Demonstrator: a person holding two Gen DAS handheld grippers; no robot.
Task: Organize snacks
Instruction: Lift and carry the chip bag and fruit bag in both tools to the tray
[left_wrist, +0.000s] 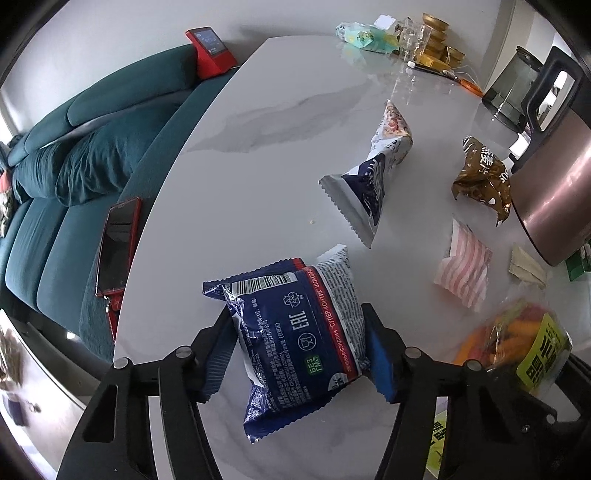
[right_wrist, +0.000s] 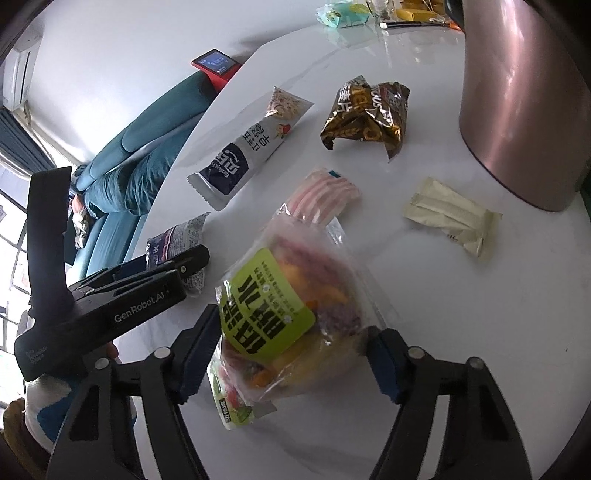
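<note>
Snacks scattered on white worktop (left_wrist: 258, 147); two in hand. Blue pack (left_wrist: 295, 332) clamped between pads of left hand-held gripper (left_wrist: 299, 350), near worktop's front edge by sofa (left_wrist: 74, 166). Clear bag w/ green label (right_wrist: 280, 321) clamped in right hand-held gripper (right_wrist: 291, 354), just above worktop, contents blurred.

Risks:
- Blue pack puffy, foil slick: could squirt out of pads if squeezed more, or crush biscuit inside.
- Grip on lower half only, top flops: may swing, knock long pack (left_wrist: 369, 177).
- Clear bag soft, heavy-looking, held at mid-bulge: could sag, slip thru.
- Both grippers close together: left one's body sits right beside clear bag, so collision likely if either swings inward.
- Brown pack (right_wrist: 365, 114), pink pack (right_wrist: 325, 195), cream pack (right_wrist: 450, 218) near kettle (right_wrist: 517, 103): could get swept.
</note>
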